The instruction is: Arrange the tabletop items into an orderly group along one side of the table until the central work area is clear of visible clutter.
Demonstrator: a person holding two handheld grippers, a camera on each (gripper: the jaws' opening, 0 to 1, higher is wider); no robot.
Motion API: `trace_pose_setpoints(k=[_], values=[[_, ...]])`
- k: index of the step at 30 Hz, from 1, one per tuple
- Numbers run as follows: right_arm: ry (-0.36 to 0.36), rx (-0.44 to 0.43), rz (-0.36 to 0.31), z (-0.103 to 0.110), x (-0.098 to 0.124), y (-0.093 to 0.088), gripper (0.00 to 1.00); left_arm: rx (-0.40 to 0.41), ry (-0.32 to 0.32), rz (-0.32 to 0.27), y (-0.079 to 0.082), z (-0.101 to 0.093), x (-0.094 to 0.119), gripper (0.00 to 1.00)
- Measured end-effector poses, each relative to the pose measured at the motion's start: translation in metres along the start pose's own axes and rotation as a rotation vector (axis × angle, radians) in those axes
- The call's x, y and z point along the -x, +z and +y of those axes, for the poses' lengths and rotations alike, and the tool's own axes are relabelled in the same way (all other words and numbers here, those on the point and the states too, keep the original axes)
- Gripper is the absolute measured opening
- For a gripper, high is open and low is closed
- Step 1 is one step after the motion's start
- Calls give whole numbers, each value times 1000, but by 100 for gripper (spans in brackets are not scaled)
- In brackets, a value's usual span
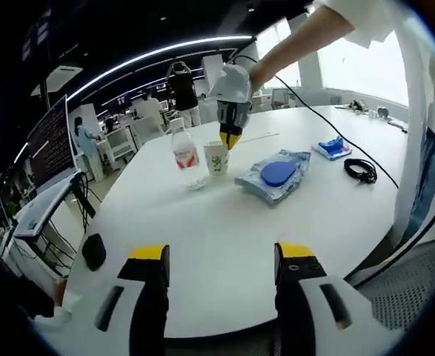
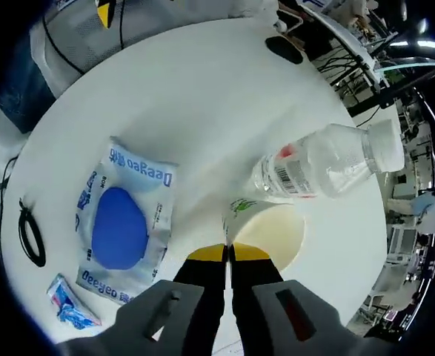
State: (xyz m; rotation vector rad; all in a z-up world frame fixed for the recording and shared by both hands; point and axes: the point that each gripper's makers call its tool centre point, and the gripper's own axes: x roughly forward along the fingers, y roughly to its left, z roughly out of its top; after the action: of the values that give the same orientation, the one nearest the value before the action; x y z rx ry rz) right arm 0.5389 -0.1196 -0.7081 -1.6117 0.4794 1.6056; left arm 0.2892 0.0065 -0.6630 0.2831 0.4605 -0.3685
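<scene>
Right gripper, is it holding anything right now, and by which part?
The right gripper is shut on the paper cup, its fingers pinching the rim beside the water bottle.

The white oval worktop (image 1: pixel 224 230) sits in an open office. In the left gripper view, people stand at desks beyond its far edge: one in a black top (image 1: pixel 181 87) with arms raised, another in a light blue top (image 1: pixel 82 137) at the left. A dark wall screen (image 1: pixel 50 141) hangs above the left desks. Curved ceiling light strips (image 1: pixel 158 53) run overhead, and bright windows (image 1: pixel 365 67) fill the right.
</scene>
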Motion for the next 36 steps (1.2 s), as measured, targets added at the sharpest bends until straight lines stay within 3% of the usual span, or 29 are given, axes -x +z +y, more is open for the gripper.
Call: trace_pose_setpoints(k=[20,36], values=[[6,53,-15,-1,-3,13,0,-28,-2,13,-3,0,0,56],[-25,-45,-47,-6,-2,16,1,-44,-1,17,-4,0,-2,55]])
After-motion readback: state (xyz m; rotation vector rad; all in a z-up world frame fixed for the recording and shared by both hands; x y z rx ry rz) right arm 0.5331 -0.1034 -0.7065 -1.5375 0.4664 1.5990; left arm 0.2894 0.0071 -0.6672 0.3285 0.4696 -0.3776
